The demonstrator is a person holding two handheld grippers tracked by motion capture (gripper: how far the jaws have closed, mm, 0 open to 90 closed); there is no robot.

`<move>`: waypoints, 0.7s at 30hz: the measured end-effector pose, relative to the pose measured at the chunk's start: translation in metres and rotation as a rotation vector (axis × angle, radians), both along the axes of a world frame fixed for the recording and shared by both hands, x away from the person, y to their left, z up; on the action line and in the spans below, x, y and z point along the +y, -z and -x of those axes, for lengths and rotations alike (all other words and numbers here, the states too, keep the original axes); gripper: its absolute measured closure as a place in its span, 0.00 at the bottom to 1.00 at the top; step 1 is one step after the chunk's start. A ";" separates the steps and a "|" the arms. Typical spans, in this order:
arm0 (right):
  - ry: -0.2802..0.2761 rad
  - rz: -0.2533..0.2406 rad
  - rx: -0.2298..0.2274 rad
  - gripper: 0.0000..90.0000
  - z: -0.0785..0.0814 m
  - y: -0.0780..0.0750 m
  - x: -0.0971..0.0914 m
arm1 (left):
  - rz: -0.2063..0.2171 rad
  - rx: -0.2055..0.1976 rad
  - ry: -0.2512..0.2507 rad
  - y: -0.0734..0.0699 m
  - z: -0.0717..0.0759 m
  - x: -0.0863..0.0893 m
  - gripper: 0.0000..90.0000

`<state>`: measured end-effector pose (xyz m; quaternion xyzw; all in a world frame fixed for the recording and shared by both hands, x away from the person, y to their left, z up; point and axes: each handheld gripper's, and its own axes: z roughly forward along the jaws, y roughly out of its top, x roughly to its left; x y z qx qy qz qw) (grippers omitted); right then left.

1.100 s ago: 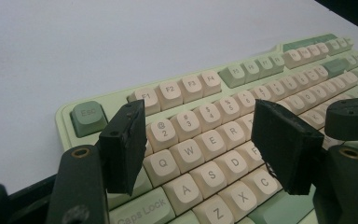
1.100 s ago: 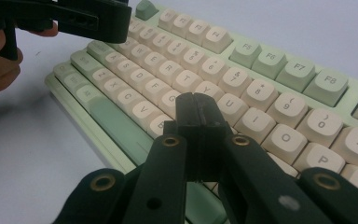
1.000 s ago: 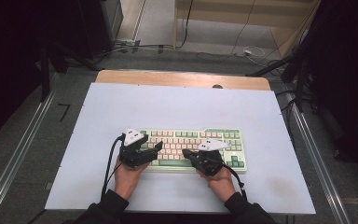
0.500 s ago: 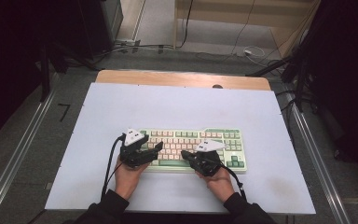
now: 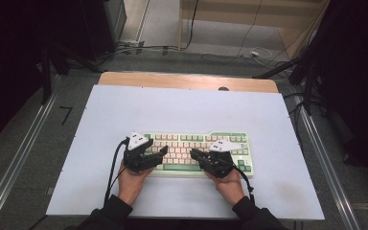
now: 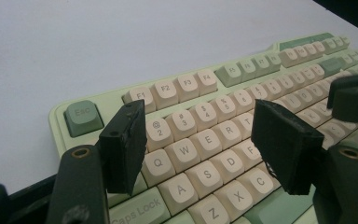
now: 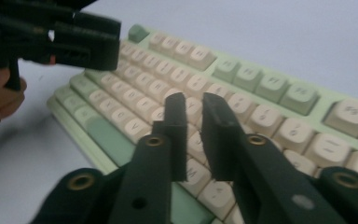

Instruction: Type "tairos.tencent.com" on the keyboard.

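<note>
White table top (image 5: 182, 115), large, with bare wood strip at far edge. Green-and-cream keyboard (image 5: 199, 143) lies flat on its near half, centred. Left gripper (image 5: 160, 154) over keyboard's left end, jaws spread wide above the Q/W/E/A/S/D keys (image 6: 200, 156), gripping nothing. Right gripper (image 5: 195, 154) over the right-middle keys, jaws just been opening, narrow gap, nothing between them. Tips of both grippers point toward each other, near but apart.
</note>
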<state>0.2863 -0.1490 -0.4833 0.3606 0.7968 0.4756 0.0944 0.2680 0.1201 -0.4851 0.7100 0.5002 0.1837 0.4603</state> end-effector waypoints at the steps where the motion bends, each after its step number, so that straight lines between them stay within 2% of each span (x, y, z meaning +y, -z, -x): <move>1: 0.016 -0.011 0.002 0.78 -0.001 -0.001 -0.003 | -0.001 0.000 0.000 0.000 0.000 0.000 0.40; 4: 0.066 -0.017 0.001 0.62 -0.004 -0.004 -0.010 | 0.003 -0.001 0.003 0.000 0.000 -0.001 0.40; 6: 0.091 -0.017 0.016 0.54 -0.007 -0.004 -0.013 | 0.004 -0.002 0.004 0.000 0.000 -0.001 0.40; 11: 0.114 -0.002 0.002 0.38 -0.007 -0.006 -0.015 | 0.003 0.003 0.009 0.001 0.000 -0.003 0.40; 15: 0.135 0.005 0.002 0.34 -0.009 -0.005 -0.016 | 0.006 0.004 0.010 0.001 0.000 -0.004 0.40; 21: 0.141 0.003 0.000 0.34 -0.008 -0.006 -0.017 | 0.006 0.007 0.016 0.001 -0.001 -0.007 0.41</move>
